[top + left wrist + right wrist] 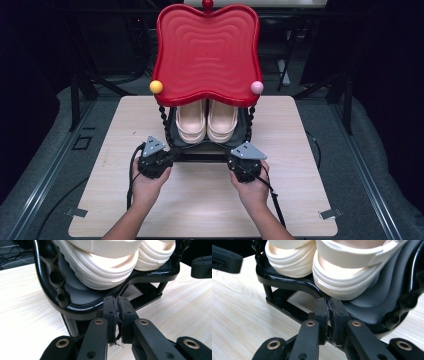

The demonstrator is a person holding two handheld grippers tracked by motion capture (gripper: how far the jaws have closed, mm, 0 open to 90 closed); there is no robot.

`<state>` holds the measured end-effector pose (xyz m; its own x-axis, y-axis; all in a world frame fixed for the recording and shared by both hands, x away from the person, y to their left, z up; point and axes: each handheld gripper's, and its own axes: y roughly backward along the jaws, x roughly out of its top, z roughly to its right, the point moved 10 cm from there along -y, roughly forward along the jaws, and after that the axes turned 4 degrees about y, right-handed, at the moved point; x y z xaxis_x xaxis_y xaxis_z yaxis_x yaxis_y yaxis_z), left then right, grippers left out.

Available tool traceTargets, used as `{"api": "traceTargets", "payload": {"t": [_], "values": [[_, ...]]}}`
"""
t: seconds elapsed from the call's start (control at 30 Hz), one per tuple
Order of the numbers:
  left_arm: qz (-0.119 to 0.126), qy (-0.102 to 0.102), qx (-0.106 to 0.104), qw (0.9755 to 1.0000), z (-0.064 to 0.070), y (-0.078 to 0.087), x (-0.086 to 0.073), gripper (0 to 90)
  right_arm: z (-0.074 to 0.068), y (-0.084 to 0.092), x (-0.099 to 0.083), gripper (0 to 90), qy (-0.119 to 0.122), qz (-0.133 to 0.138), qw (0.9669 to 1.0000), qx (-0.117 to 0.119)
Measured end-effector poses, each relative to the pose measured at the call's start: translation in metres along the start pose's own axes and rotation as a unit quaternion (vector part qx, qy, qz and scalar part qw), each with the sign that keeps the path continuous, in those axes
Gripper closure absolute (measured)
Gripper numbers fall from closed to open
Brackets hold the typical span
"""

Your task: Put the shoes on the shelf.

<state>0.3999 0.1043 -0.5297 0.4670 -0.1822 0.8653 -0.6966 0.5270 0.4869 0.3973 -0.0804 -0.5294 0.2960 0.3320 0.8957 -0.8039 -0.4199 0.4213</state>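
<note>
A small rack with a wavy red top (pixel 207 50) stands at the table's far middle. Its black lower shelf (pixel 202 149) carries a pair of cream sandals (pixel 191 121), heels toward me. My left gripper (pixel 170 155) is at the shelf's front left corner and my right gripper (pixel 231 156) at its front right corner. In the left gripper view the jaws (pixel 118 300) are shut, pads pressed together, tips against the shelf's black rim (pixel 82 307) below a sandal (pixel 105 267). The right gripper (pixel 329 301) is likewise shut, with its tips at the rim (pixel 294 283).
The rack stands on a light wooden table (pixel 200 200). Beaded black posts (pixel 162 116) hold up the red top, which has a yellow ball (pixel 156 86) and a pink ball (pixel 257 87) on its front corners. The floor around is dark, with stands behind.
</note>
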Motion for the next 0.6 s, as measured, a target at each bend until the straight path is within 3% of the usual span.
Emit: {"api": "traceTargets", "payload": {"t": [0.37,0.6], "values": [[0.001,0.008,-0.004,1.0,-0.007,0.025,-0.03,72.7,-0.003,0.026,-0.025,81.5,0.017,-0.014,0.9997,0.005],[0.004,0.03,0.003,0.9995,-0.017,0.038,-0.049,60.0,-0.002,0.039,-0.044,75.8,0.012,-0.024,0.9996,0.009]]}}
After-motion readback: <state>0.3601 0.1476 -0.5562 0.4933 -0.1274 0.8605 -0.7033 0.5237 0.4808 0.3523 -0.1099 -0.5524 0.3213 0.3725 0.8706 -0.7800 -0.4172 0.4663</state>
